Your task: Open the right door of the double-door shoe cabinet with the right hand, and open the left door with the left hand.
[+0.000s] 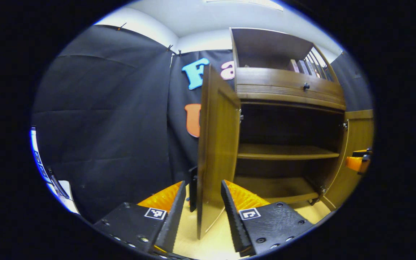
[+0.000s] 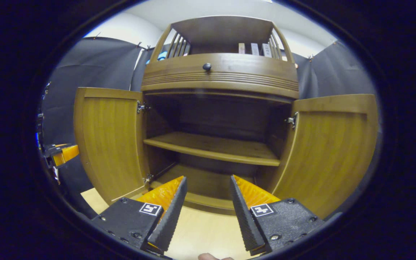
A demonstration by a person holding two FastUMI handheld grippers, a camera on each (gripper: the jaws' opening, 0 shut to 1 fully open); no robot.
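The brown wooden shoe cabinet (image 2: 219, 77) has both doors swung out. In the right gripper view the left door (image 2: 110, 144) and the right door (image 2: 330, 151) stand wide on either side of the dark interior. My right gripper (image 2: 206, 180) is open in front of the cabinet's lower opening and holds nothing. In the left gripper view the left door (image 1: 217, 144) is seen nearly edge-on. My left gripper (image 1: 203, 184) is open with that door's free edge between its fingers, and a dark handle (image 1: 193, 187) sits by the left finger. The right gripper (image 1: 359, 160) shows beside the right door (image 1: 356, 133).
Inside the cabinet is a middle shelf (image 2: 211, 146) with nothing on it. Above the doors is a drawer with a round knob (image 2: 207, 66). An open top shelf holds a few books (image 2: 255, 48). The light wooden floor (image 2: 200, 227) lies below. Black cloth walls surround the cabinet.
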